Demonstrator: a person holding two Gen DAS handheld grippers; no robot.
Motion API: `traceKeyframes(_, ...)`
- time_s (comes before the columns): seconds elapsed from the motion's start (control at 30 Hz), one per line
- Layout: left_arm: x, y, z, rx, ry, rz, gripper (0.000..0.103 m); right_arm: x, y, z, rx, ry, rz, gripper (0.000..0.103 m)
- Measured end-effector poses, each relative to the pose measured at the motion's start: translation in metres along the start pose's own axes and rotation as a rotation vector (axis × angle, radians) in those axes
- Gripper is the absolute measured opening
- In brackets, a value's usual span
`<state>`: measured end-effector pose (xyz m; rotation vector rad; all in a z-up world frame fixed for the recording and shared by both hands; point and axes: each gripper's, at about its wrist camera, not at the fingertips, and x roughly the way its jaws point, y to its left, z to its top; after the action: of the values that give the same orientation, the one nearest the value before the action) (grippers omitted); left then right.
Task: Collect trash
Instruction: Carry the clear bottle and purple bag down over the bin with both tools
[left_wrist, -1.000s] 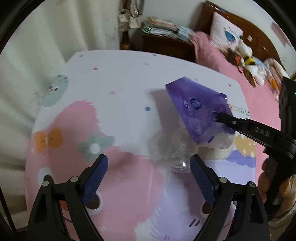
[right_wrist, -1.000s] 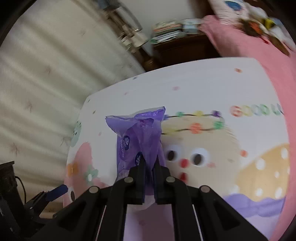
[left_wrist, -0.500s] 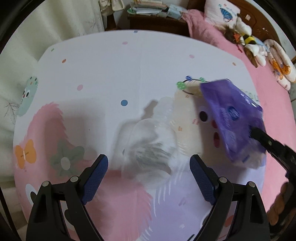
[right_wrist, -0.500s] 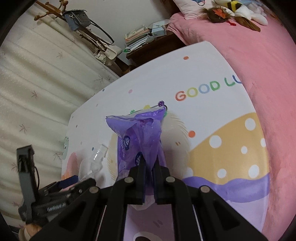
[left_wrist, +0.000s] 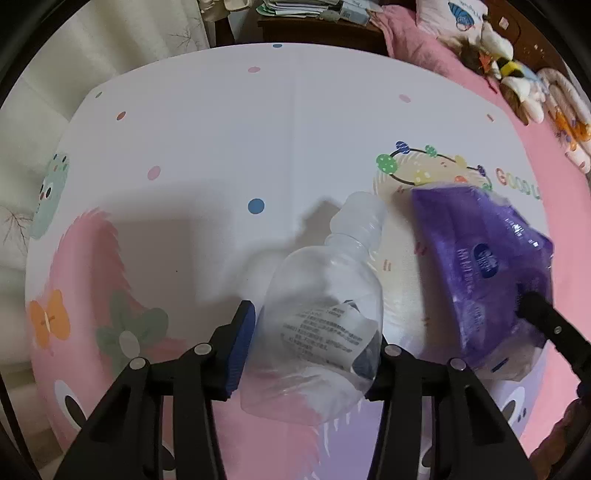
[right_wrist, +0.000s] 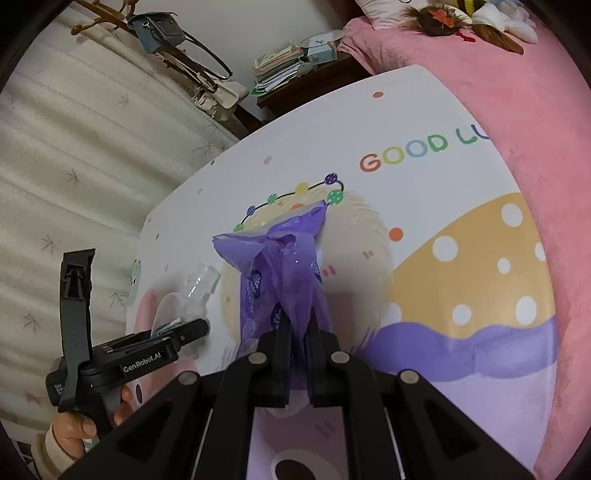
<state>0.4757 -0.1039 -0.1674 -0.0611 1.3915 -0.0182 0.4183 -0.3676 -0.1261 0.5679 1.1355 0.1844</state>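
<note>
My left gripper (left_wrist: 308, 332) clamps the clear bottle (left_wrist: 325, 314) at lower centre; my right gripper (right_wrist: 298, 325) pinches the purple bag (right_wrist: 280, 273).

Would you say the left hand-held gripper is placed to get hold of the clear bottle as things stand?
Probably yes: the bottle already lies between the left hand-held gripper's fingers, which look closed against its sides, and nothing blocks it. The purple bag hangs off to the right.

One clear plastic bottle (left_wrist: 321, 314) and one purple wrapper (left_wrist: 484, 280) make two pieces of trash. Two grippers are in view: the left gripper (left_wrist: 308, 339) and the right gripper (right_wrist: 297, 354). One printed mat (left_wrist: 221, 147), one nightstand (right_wrist: 295, 81) with one stack of books (right_wrist: 277, 64), one hanging bag (right_wrist: 159, 31)
</note>
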Motion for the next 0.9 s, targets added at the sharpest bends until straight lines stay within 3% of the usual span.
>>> traceKeyframes(0.27,-0.036,0.010,-0.038,0.014,-0.088,-0.012,0.045,-0.012,0.012,-0.024,-0.012,0.010,0.018,0.005)
traceKeyframes(0.43,-0.074,0.023,-0.092,0.008,-0.125,-0.032,0.045,-0.030,0.021,-0.053,-0.011,0.013,0.026,0.005)
traceKeyframes(0.63,-0.128,0.043,-0.172,0.026,-0.186,-0.063,0.045,-0.064,0.043,-0.112,-0.028,-0.004,0.020,0.005)
traceKeyframes(0.9,-0.185,0.096,-0.291,0.081,-0.247,-0.111,0.045,-0.109,0.098,-0.224,-0.019,-0.038,0.004,0.005)
